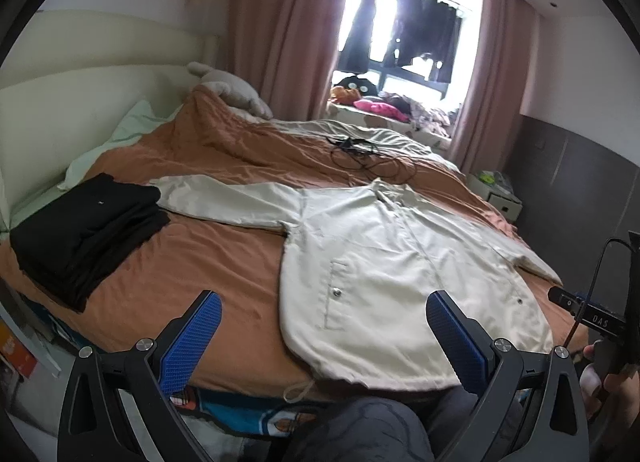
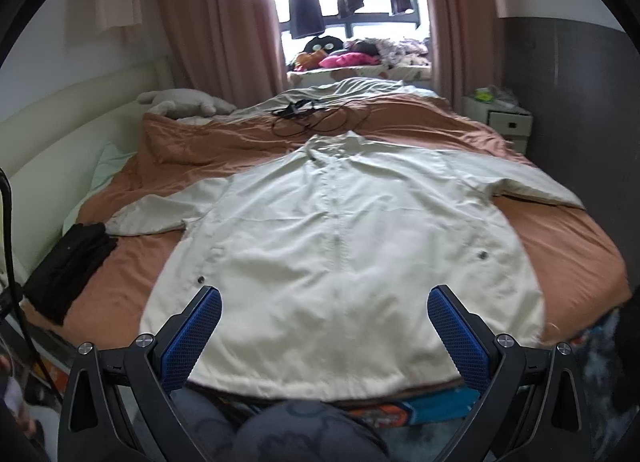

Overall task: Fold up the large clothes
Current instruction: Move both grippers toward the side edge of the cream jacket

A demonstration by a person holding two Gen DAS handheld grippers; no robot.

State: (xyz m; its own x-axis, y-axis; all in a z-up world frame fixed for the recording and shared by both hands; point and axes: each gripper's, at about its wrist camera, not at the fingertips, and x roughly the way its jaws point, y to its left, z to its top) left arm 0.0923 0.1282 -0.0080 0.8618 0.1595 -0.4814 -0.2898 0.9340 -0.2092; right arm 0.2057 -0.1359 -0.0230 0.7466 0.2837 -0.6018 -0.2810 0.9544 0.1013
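A large cream jacket (image 1: 384, 262) (image 2: 340, 238) lies spread flat, front up, on the orange bed cover (image 1: 192, 270) (image 2: 568, 246), both sleeves stretched out to the sides and its hem at the near bed edge. My left gripper (image 1: 322, 310) hangs open above the near edge, over the jacket's left hem corner, holding nothing. My right gripper (image 2: 324, 306) is open too, hovering over the middle of the hem without touching the cloth. The right gripper's body shows at the right rim of the left wrist view.
A folded stack of black clothes (image 1: 88, 234) (image 2: 68, 266) sits at the bed's left side. Black cables (image 1: 368, 157) (image 2: 312, 117) lie beyond the collar. A plush toy (image 1: 232, 89), pillows, a nightstand (image 2: 500, 117) and a cluttered window sill (image 2: 360, 57) are farther back.
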